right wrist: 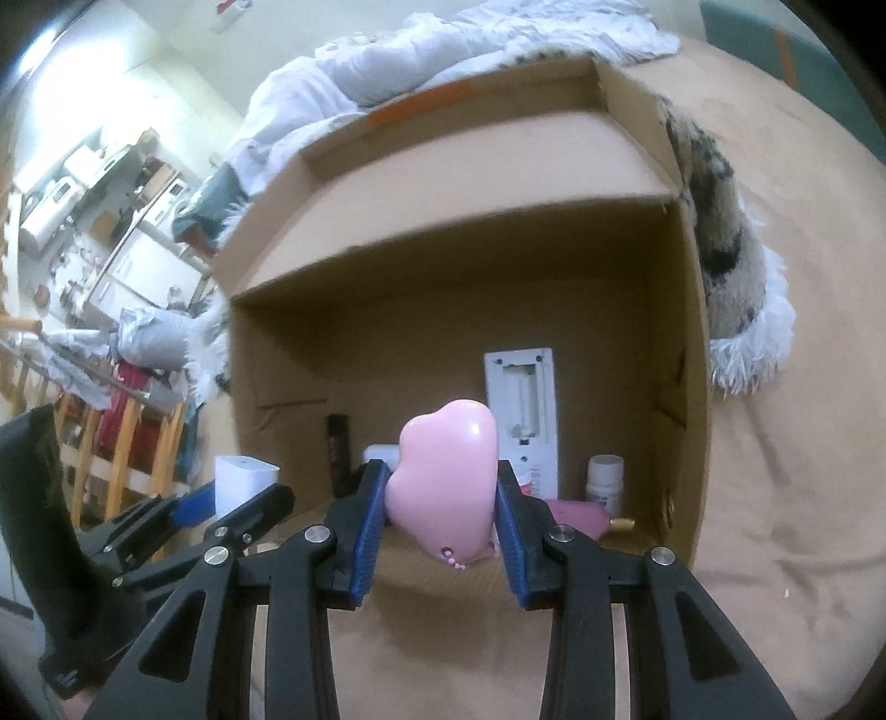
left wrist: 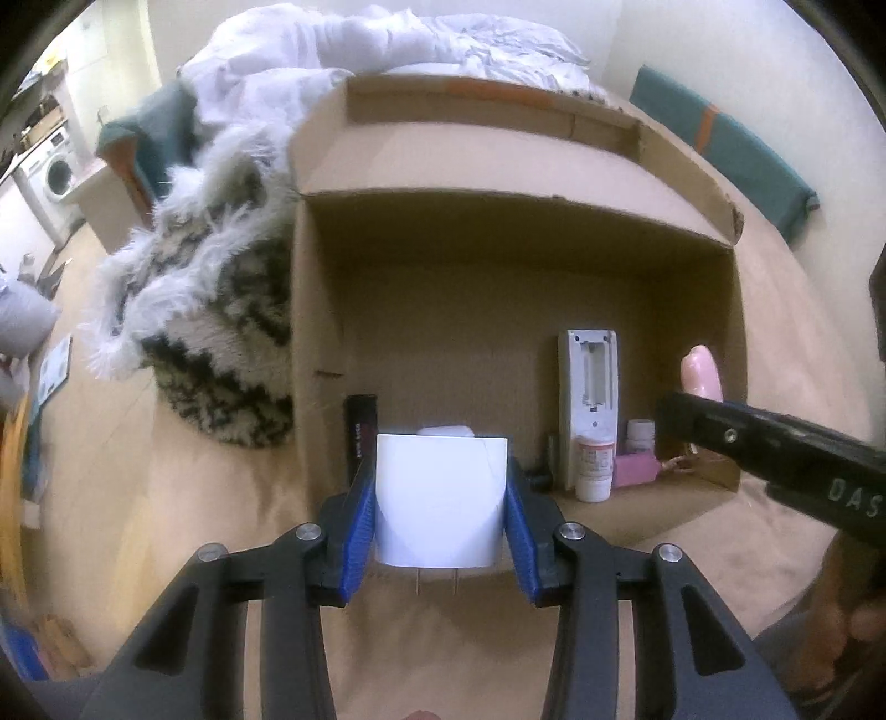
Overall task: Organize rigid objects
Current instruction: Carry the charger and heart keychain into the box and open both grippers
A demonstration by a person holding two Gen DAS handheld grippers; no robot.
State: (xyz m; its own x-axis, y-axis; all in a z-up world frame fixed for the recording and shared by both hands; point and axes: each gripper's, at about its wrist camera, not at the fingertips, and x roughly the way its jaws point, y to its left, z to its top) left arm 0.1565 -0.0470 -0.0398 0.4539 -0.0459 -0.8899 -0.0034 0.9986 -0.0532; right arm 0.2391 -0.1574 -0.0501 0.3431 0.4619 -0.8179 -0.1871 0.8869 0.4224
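Note:
An open cardboard box (left wrist: pixel 315 310) lies on its side on the tan bed, its mouth facing me; it also shows in the right wrist view (right wrist: pixel 692 354). My left gripper (left wrist: pixel 440 512) is shut on a white plug adapter (left wrist: pixel 441 498) at the box's front edge. My right gripper (right wrist: pixel 441 507) is shut on a pink cloud-shaped object (right wrist: pixel 446 482), held at the box mouth; its tip shows in the left wrist view (left wrist: pixel 702 372). Inside stand a grey remote (left wrist: pixel 588 399), a white bottle (left wrist: pixel 594 468), a black stick (left wrist: pixel 360 437) and a pink item (left wrist: pixel 637 469).
A furry black-and-white blanket (left wrist: pixel 216 332) lies against the box's left side. A white duvet (left wrist: pixel 387 44) is behind the box and a teal pillow (left wrist: pixel 725 149) at the back right. Bare tan sheet (right wrist: pixel 775 498) lies to the right of the box.

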